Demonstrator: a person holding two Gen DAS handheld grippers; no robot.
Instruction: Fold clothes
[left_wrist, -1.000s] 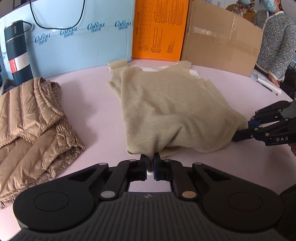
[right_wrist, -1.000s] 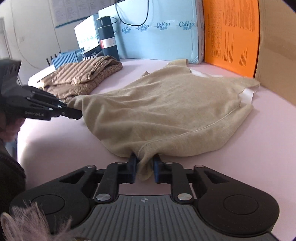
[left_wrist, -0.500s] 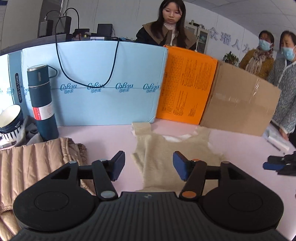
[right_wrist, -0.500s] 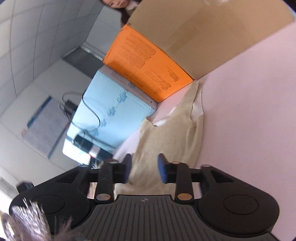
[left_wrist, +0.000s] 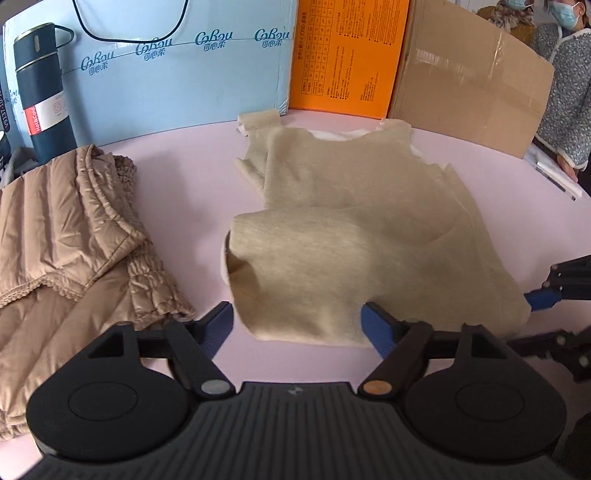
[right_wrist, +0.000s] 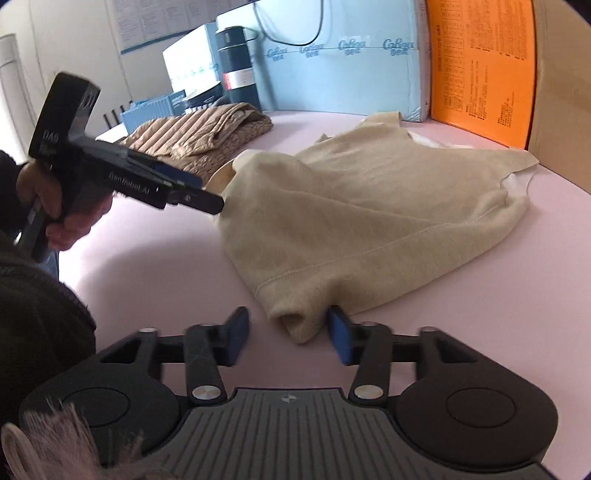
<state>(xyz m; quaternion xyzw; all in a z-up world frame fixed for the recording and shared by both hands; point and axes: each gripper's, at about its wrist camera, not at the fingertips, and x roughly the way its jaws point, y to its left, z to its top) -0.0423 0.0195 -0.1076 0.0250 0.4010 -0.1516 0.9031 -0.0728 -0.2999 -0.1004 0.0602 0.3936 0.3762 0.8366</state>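
Note:
A beige knit top (left_wrist: 351, 221) lies on the pink table (left_wrist: 184, 166) with its lower part turned back over itself. My left gripper (left_wrist: 297, 328) is open, and the near fold edge lies just beyond and between its blue pads (left_wrist: 373, 325). My right gripper (right_wrist: 288, 341) is open too, with a rolled corner of the beige top (right_wrist: 369, 221) resting between its fingers, free of both pads. In the right wrist view a hand (right_wrist: 70, 218) holds the left gripper (right_wrist: 208, 192) at the top's left corner. The right gripper (left_wrist: 528, 319) shows at the right edge of the left wrist view.
A brown quilted jacket (left_wrist: 74, 236) lies folded to the left, near a dark flask (left_wrist: 40, 92). A light blue box (left_wrist: 177, 66), an orange board (left_wrist: 347, 55) and a cardboard sheet (left_wrist: 469, 74) wall the back. People (left_wrist: 561, 55) stand at the far right.
Both grippers were shut on the top's hem a second ago. They swung up, opened and let go, and now sit low at the table with the top lying loose.

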